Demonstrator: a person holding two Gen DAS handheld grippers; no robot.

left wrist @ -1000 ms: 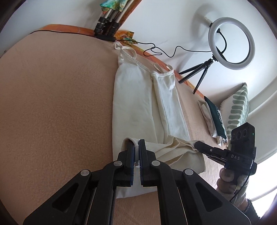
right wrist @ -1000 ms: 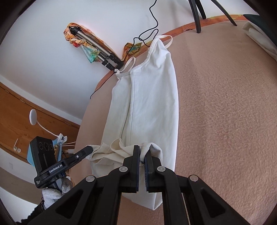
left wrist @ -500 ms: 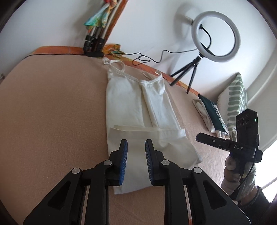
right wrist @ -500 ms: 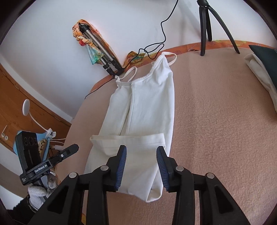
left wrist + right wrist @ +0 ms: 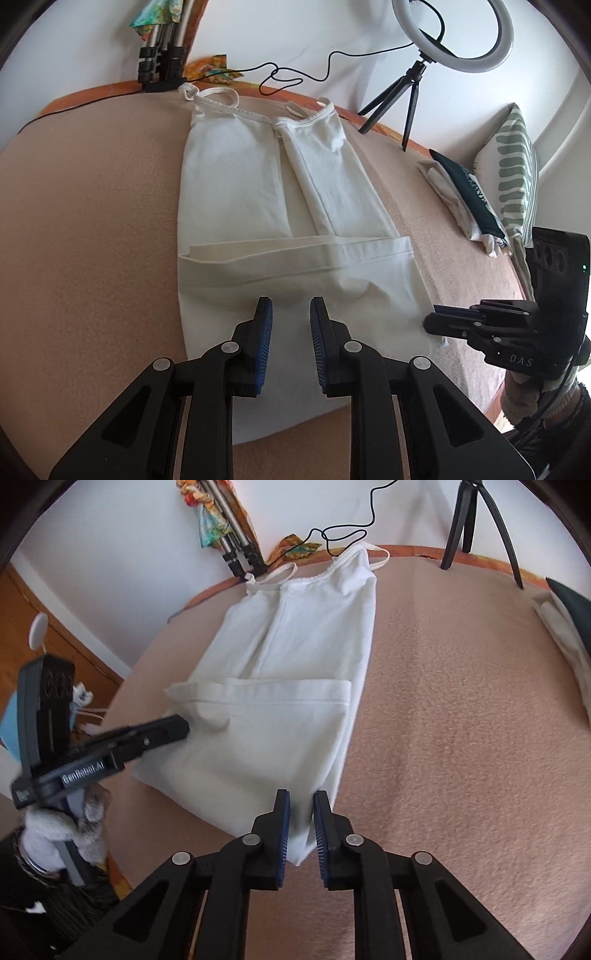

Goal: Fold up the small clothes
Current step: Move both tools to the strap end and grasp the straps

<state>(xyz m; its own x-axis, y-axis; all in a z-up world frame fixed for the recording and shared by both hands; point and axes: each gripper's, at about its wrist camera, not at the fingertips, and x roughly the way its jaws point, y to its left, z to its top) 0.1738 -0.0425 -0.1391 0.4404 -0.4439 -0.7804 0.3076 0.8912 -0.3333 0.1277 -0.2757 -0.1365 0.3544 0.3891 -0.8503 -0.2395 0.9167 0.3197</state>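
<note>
Lighting and image quality: bright, diffuse daylight; strong fisheye distortion.
Black vignette fills the corners; straight edges bow outward. Shadows are soft and faint. The left gripper shows motion blur in the right wrist view.

White wall, ring light, striped pillow

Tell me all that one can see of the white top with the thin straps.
The white strappy top looks like soft cotton knit. It lies flat on the beige blanket, with its two sides folded in to meet along the middle. The straps point to the wall. The bottom hem is folded up across the body as a band. The open left gripper and the open right gripper are at its near edge; neither grips it.
</note>
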